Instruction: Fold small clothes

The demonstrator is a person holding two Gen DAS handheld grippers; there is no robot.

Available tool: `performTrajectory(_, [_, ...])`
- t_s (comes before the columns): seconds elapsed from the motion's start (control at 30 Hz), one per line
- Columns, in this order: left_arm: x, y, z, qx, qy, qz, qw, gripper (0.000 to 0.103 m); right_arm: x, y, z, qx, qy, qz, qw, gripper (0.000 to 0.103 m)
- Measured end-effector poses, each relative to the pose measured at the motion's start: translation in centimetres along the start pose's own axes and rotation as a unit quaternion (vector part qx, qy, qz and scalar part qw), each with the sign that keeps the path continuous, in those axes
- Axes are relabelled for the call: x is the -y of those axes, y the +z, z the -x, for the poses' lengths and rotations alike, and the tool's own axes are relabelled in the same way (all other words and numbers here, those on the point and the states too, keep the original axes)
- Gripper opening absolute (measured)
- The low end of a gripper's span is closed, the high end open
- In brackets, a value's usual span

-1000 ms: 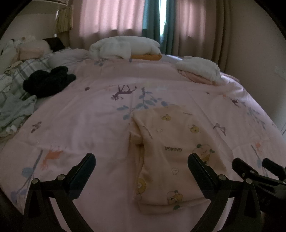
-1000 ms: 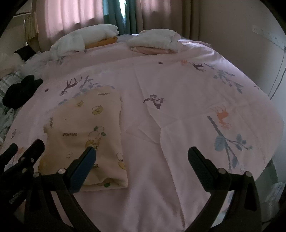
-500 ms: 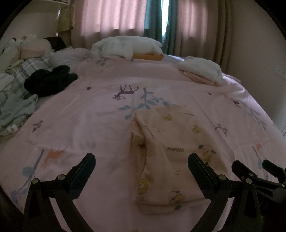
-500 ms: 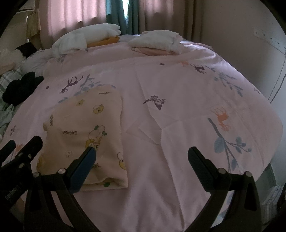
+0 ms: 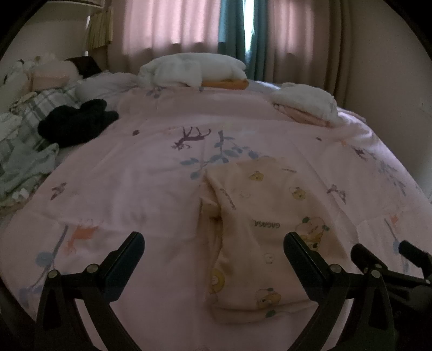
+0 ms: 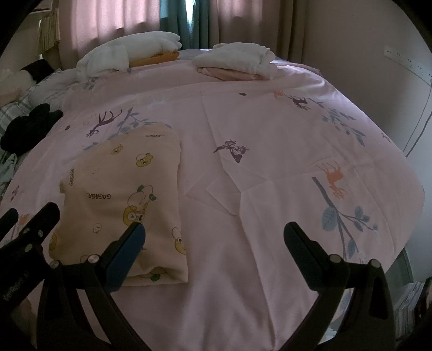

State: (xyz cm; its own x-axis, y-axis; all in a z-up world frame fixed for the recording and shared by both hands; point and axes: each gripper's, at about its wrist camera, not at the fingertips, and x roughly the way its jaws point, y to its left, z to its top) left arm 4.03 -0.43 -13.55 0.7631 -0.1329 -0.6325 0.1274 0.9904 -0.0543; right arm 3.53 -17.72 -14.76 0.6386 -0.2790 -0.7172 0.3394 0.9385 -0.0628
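Folded peach garment (image 5: 259,232), long axis toward the curtains (image 5: 172,24).

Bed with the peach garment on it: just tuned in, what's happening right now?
A person holds two grippers over the bed, folding small clothes. The peach garment lies folded lengthwise on the pink cover, near the front edge. The left gripper and right gripper are both open and hold nothing; the garment sits between them. Two folded stacks lie at the far end, and loose clothes wait on the left.
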Motion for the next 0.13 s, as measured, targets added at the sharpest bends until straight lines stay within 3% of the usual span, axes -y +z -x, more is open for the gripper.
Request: performTrajectory(0.13, [0.03, -0.1, 0.34, 0.013, 0.001, -0.003, 0.9999, 0.102, -0.08, -0.11, -0.09, -0.003, -0.005, 0.005, 1.0, 0.103])
